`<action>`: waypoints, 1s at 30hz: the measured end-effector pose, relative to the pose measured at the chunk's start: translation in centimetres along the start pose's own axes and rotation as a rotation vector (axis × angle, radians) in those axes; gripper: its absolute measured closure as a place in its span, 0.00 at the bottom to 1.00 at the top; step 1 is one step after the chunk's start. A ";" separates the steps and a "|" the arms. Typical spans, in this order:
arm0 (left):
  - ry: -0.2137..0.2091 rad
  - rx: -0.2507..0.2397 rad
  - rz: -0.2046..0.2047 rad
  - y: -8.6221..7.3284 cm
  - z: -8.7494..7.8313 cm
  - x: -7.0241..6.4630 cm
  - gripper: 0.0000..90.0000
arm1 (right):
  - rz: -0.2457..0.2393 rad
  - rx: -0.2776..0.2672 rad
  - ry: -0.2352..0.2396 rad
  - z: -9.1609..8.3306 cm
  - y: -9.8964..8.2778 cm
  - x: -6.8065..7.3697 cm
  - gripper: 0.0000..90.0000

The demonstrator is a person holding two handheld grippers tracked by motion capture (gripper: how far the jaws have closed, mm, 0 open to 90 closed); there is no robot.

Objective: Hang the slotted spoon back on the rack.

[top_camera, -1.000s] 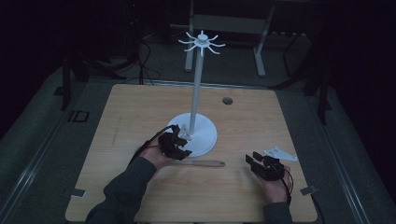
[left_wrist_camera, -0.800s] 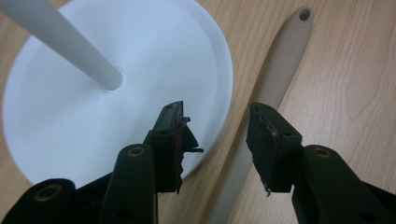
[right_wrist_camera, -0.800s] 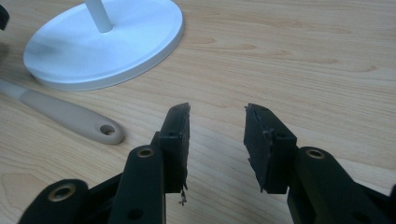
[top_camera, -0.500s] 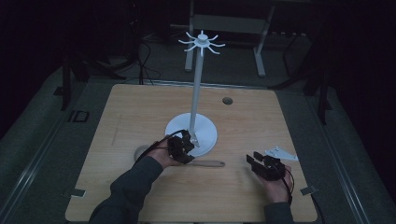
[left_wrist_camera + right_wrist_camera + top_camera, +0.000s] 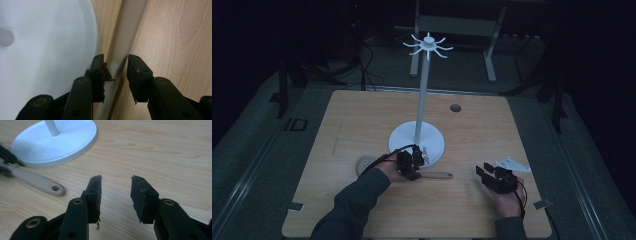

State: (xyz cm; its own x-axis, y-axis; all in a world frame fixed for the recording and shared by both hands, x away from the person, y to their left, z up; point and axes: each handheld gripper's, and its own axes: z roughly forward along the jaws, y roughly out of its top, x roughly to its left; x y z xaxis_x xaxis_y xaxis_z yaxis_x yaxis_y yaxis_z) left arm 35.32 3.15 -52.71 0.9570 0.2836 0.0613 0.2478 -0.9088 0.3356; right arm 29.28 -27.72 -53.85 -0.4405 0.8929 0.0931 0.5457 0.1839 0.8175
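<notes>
Your left gripper (image 5: 418, 159) sits at the near edge of the white stand's round base (image 5: 434, 137), having slid rightward along the table since a second ago. Its jaws are spread on either side of a beige utensil handle (image 5: 119, 60) lying flat on the wooden table (image 5: 362, 115), not yet squeezing it. The handle (image 5: 437, 175) points right, its holed end free. Your right gripper (image 5: 486, 175) rests near the table's right front, unmoved, jaws spread over bare wood. The stand's pole (image 5: 422, 95) rises upright to a ring of hooks (image 5: 428, 45)
</notes>
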 end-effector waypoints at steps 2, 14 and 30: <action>-0.007 0.003 0.000 0.1 0.2 0.0 0.75 | 0.000 0.003 0.001 0.1 0.0 0.1 0.67; -0.019 0.032 -0.003 0.5 1.1 0.2 0.74 | -0.009 0.009 0.009 0.3 -0.1 0.3 0.67; 0.030 0.065 0.054 0.9 0.9 -0.3 0.79 | -0.004 0.012 0.011 0.3 -0.2 0.3 0.67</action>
State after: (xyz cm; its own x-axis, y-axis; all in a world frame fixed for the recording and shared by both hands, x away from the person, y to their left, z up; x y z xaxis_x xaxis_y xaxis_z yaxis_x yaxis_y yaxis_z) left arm 35.41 1.99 -53.32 0.9646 0.2418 0.1057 0.2063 -0.9407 0.2693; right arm 29.31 -27.38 -54.15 -0.4501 0.8878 0.0962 0.5523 0.1921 0.8112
